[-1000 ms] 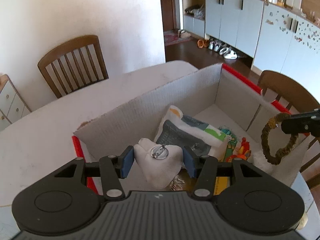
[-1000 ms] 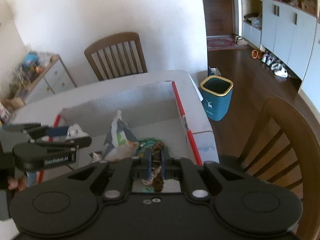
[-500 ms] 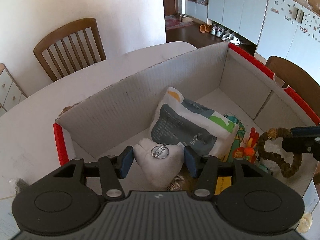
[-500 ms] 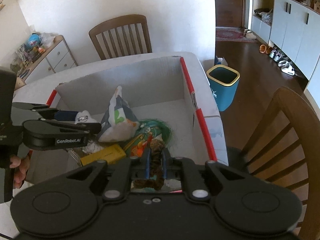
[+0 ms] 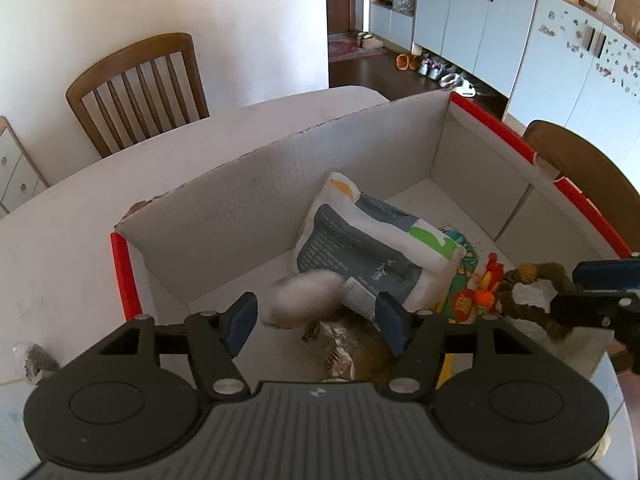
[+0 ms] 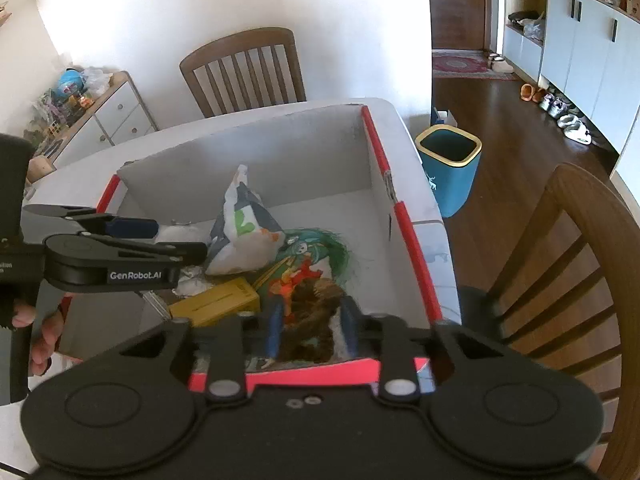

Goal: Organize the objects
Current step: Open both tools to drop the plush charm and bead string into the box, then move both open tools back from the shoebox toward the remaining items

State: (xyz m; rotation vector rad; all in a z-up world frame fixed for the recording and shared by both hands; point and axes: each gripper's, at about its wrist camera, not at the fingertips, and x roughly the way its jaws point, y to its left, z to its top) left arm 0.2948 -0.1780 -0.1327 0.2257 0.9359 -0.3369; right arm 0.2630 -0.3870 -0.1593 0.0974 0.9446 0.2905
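Left gripper (image 5: 316,322) over the cardboard box (image 5: 248,208), jaws spread, white plush (image 5: 306,300) blurred below them inside the box, apparently dropping; right gripper (image 6: 310,330) above box's near rim, jaws parted around brown ring (image 6: 310,316), seemingly releasing.

Bright daylight, fisheye-bent edges (some motion blur, seemingly).

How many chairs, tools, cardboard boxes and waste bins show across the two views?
Chairs: 2
Tools: 2
Cardboard box: 1
Waste bin: 1
Total: 6
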